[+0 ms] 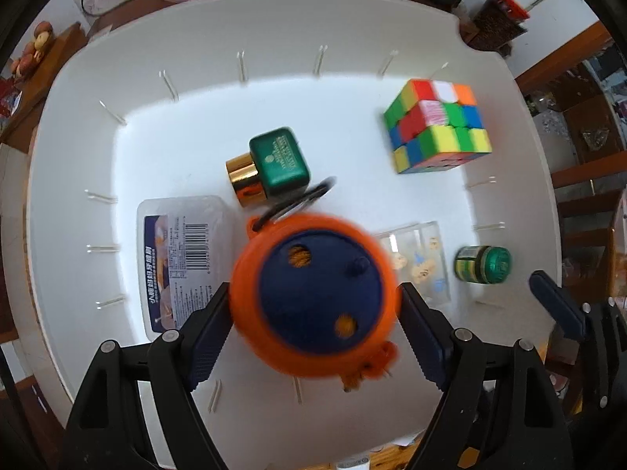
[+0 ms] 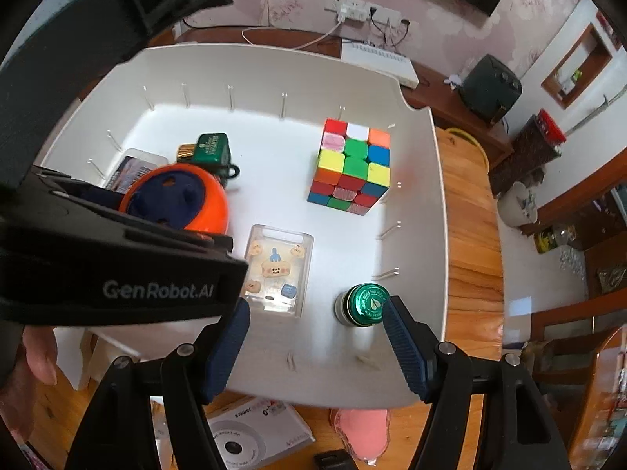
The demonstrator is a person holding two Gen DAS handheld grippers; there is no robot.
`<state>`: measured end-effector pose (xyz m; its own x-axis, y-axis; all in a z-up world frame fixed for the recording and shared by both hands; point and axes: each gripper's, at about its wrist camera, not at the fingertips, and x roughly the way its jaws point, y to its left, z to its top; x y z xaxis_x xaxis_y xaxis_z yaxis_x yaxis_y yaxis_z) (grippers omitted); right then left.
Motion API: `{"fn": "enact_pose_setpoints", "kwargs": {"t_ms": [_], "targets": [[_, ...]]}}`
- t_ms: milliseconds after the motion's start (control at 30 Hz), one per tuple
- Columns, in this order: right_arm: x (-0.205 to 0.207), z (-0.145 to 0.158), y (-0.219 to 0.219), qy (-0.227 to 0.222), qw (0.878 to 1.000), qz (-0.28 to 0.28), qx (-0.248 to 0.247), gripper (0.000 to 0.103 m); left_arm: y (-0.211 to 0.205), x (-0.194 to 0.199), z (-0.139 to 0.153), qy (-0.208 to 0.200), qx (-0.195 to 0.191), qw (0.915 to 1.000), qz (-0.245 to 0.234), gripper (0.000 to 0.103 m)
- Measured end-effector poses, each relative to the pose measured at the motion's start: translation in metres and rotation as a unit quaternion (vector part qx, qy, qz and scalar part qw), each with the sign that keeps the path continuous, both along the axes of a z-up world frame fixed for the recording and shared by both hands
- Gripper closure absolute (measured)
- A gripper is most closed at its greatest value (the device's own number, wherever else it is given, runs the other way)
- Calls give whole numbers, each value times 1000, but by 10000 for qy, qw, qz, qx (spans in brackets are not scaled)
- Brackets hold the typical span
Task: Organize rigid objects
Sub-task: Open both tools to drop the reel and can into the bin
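Note:
My left gripper (image 1: 313, 309) is shut on an orange and navy round toy (image 1: 313, 297) and holds it over the white bin (image 1: 274, 31); the toy also shows in the right wrist view (image 2: 176, 199). In the bin lie a Rubik's cube (image 1: 437, 125) (image 2: 352, 160), a green box with a gold cap (image 1: 274, 164), a clear lidded box with a barcode label (image 1: 180, 250), a clear case with cartoon stickers (image 2: 276, 270) and a small green-capped jar (image 2: 362, 303). My right gripper (image 2: 313, 325) is open and empty over the bin's near edge, its right finger next to the jar.
The bin (image 2: 439, 235) stands on a wooden table (image 2: 470, 235). In front of it lie a pink item (image 2: 362, 431) and a printed carton (image 2: 250, 434). A white router (image 2: 376, 62) and cables sit behind the bin. A dark box (image 2: 490, 86) stands at the back right.

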<state>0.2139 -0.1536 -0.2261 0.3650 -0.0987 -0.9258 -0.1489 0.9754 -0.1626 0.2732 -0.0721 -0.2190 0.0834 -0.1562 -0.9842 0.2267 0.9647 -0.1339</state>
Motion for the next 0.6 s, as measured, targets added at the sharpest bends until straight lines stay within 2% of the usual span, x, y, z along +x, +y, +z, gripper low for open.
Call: {"fn": "enact_pose_setpoints", "kwargs": {"t_ms": [33,67,167,267,433,600], "targets": [[-2,2,0,-18,10000,21,-3,32,0,-4,7,-160,10,9999,-27,5],[-3,3,-1,-48,10000,39,-7,32,0,-9,17,-382,13,9993,-60,1],[-10,10,-3,-190,9998,56,24,32,-2,-16,37,-649,97,9978,-108,1],[-14,19,-7,-278,9996,-41,61,32,1,-22,50,-758,52,9971,-52,1],[-26,39,-12,-487,9985,-122,206,32,-14,-6,72,-994,-3,9950,14,1],[-45,61,-15,-717,9968,-102,346,32,-4,-18,90,-1135,-81,9935,68,1]]}}
